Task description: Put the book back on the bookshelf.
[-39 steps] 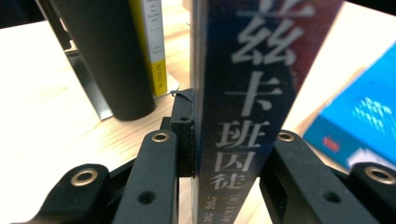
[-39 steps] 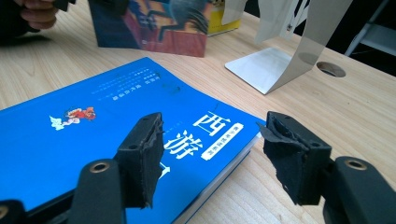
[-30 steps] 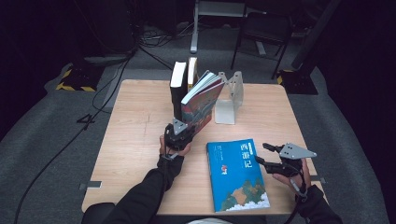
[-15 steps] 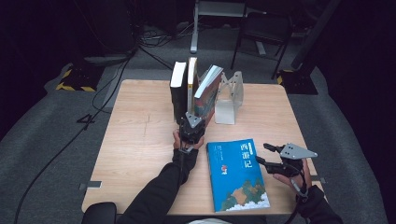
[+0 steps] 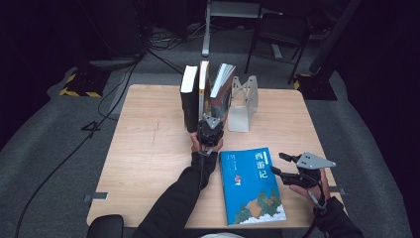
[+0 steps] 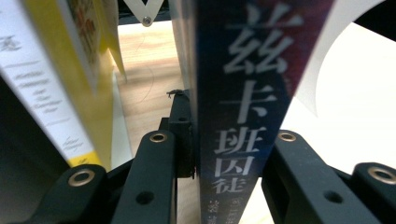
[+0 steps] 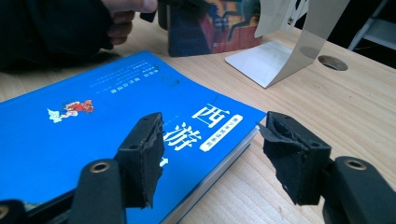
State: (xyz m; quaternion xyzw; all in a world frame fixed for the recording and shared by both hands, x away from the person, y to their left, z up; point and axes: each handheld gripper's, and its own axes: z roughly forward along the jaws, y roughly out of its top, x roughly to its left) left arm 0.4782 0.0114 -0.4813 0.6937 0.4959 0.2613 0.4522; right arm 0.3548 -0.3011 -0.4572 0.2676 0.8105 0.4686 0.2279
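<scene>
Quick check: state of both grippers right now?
Left gripper: shut on the spine of the dark-covered book, standing beside the yellow book.
Right gripper: open, holding nothing, jaws over the blue book's corner.

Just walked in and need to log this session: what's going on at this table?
A person is shelving books. The left gripper is clamped on the spine of a dark book, standing it upright next to two other standing books, near a metal bookend. The right gripper hangs open and empty beside a blue book lying flat on the table, not yet picked up.
</scene>
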